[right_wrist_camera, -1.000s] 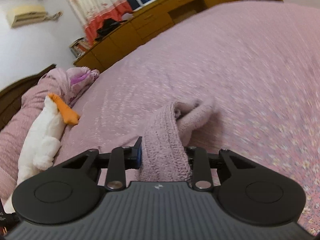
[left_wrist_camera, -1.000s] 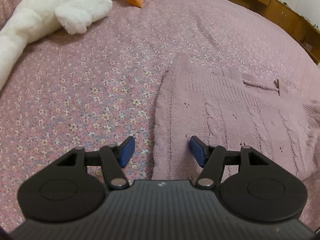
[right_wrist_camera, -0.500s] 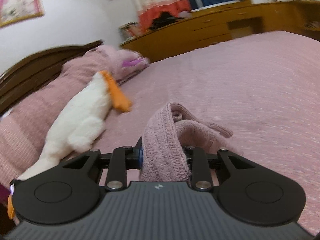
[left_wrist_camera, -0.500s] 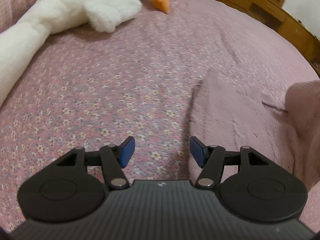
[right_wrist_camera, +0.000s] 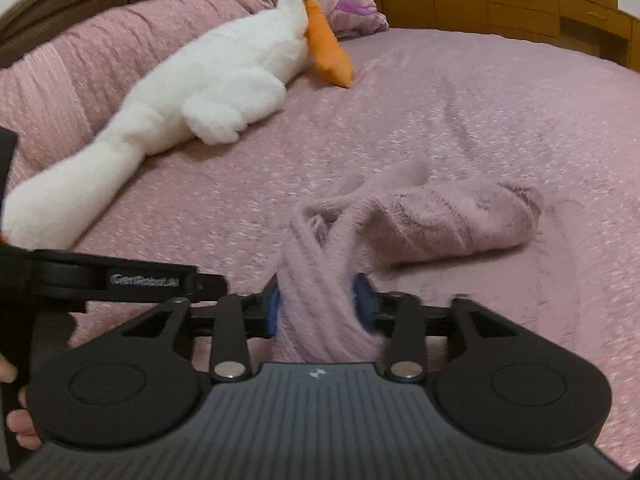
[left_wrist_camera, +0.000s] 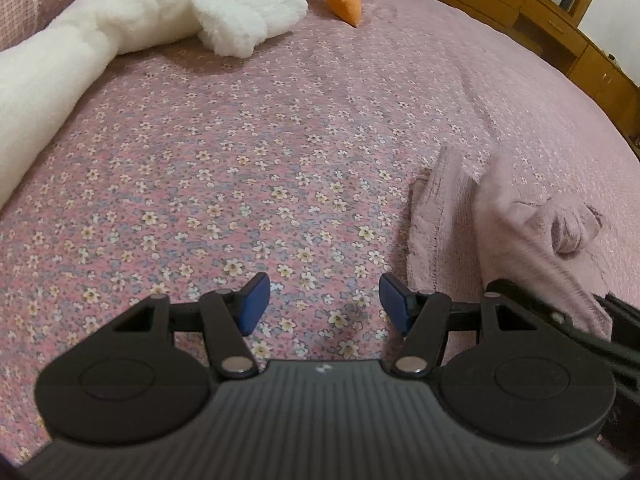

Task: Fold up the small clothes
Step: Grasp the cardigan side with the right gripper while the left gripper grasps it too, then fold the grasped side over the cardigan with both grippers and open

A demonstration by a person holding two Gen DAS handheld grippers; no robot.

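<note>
A small pink knitted sweater (right_wrist_camera: 452,220) lies crumpled on the flowered pink bedspread (left_wrist_camera: 240,160). My right gripper (right_wrist_camera: 318,306) is shut on a bunched part of it, which runs between the blue pads (right_wrist_camera: 273,308) toward the camera. In the left wrist view the sweater (left_wrist_camera: 500,236) lies at the right, pulled up toward the right gripper at the frame's right edge. My left gripper (left_wrist_camera: 322,302) is open and empty, low over bare bedspread just left of the sweater's edge.
A big white plush goose (right_wrist_camera: 200,96) with an orange beak (right_wrist_camera: 326,52) lies along the pink pillows (right_wrist_camera: 80,64) at the far left. Wooden drawers (right_wrist_camera: 500,4) stand beyond the bed. The left gripper's body (right_wrist_camera: 100,280) shows at the left of the right wrist view.
My right gripper has carried the held sweater part leftward, toward the goose, folding the garment over. My left gripper has shifted left off the sweater onto bare bedspread, still open.
</note>
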